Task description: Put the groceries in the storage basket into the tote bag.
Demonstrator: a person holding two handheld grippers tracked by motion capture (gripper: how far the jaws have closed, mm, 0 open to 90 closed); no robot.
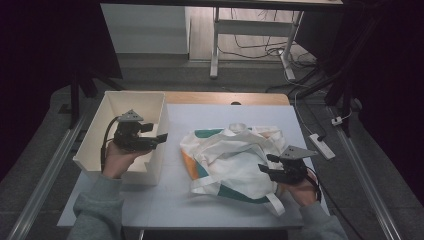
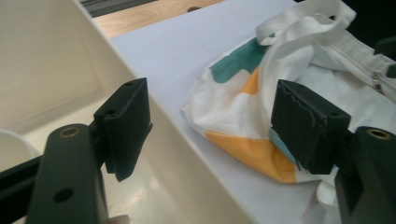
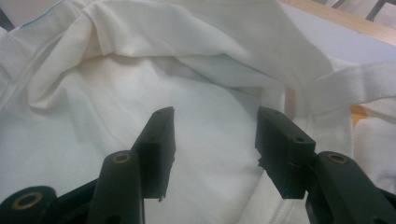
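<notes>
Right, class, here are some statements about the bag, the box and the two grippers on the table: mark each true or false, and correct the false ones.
1. The left gripper is over the white box. True.
2. The tote bag lies inside the box. False: it lies on the table, to the right of the box.
3. The right gripper has its jaws open over white cloth of the bag. True.
4. The bag is plain white all over. False: it also has green and orange patches.
5. The left gripper is clamped on a bag strap. False: its jaws are open with nothing between them.
</notes>
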